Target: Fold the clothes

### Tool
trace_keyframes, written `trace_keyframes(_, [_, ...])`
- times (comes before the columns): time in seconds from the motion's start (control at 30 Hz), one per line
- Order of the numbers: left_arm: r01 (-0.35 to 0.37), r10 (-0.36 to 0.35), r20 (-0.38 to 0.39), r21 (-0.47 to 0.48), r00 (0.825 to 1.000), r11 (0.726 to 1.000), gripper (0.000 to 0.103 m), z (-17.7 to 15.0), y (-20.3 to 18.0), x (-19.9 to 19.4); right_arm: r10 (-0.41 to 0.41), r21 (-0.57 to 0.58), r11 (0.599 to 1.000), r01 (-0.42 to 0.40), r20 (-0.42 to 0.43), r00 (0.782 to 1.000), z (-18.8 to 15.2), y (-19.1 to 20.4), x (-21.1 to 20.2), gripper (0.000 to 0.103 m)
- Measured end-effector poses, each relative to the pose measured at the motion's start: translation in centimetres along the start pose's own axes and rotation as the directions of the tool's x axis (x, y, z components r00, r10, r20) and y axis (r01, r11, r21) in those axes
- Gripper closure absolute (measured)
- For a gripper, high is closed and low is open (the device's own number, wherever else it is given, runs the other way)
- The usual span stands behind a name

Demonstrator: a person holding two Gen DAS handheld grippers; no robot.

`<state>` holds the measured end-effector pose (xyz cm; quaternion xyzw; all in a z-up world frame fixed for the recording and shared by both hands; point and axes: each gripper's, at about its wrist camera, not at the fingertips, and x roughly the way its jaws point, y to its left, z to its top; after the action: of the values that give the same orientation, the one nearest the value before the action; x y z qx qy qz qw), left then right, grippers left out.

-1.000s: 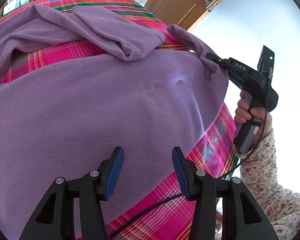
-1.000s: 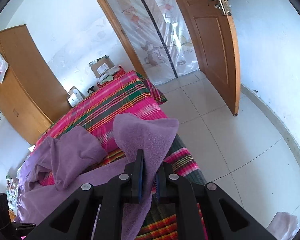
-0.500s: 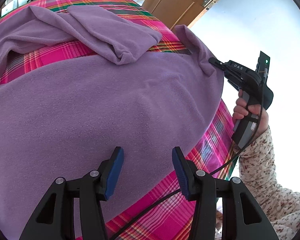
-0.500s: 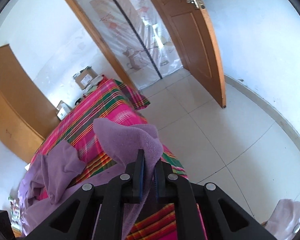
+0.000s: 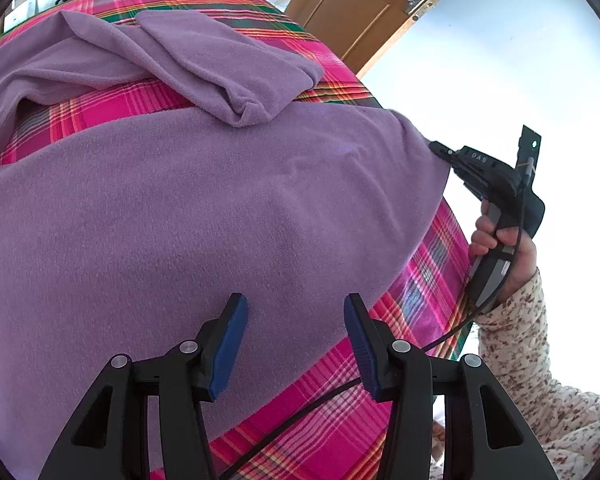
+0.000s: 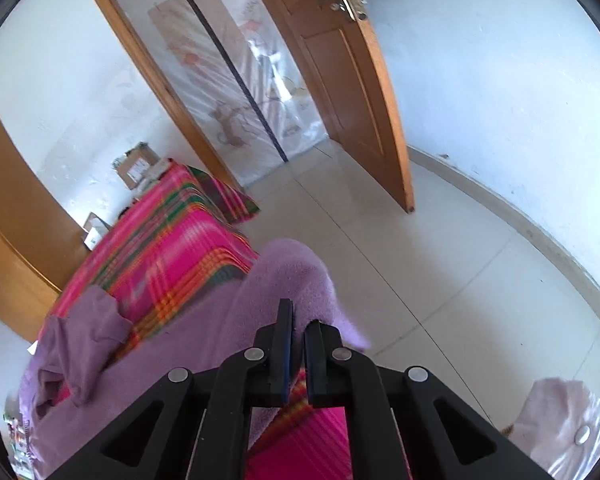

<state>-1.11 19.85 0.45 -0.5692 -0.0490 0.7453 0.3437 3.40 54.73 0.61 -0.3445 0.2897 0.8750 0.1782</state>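
My right tool (image 6: 296,344) pinches a corner of the purple garment (image 5: 204,216), which lies spread on the plaid bed (image 5: 424,288). My left tool (image 5: 294,340) hangs wide open over it.

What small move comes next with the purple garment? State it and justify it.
Probably close the left gripper on the purple garment's near hem: its fingers stand open above that edge, while the right gripper already pinches the far corner.
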Motion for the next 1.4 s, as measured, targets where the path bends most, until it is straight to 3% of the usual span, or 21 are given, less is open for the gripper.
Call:
trace_keyframes(0.3, [0.009,-0.009,-0.004,-0.013,1.0,1.0,0.051,-0.4,0.0,-0.2,-0.056,0.031,0.998,0.058,-0.038,0.998,-0.7,-1.6,0.2,0.098])
trace_keyframes(0.9, [0.031,-0.031,-0.012,-0.035,0.999,0.999,0.051,-1.8,0.3,-1.4,-0.129,0.028,0.991,0.128,0.002,0.992,-1.2,-1.7,-1.3,0.1])
trace_keyframes(1.23, [0.051,-0.052,-0.014,-0.047,0.999,0.998,0.051,-2.8,1.1,-2.6,-0.151,0.014,0.988,0.151,-0.016,0.988,-1.4,-1.4,-1.4,0.1])
trace_keyframes(1.4, [0.026,-0.019,0.054,-0.128,0.998,0.992,0.051,-3.9,3.9,-5.5,-0.161,0.01,0.987,0.161,-0.012,0.987,-1.5,-1.3,-1.7,0.1])
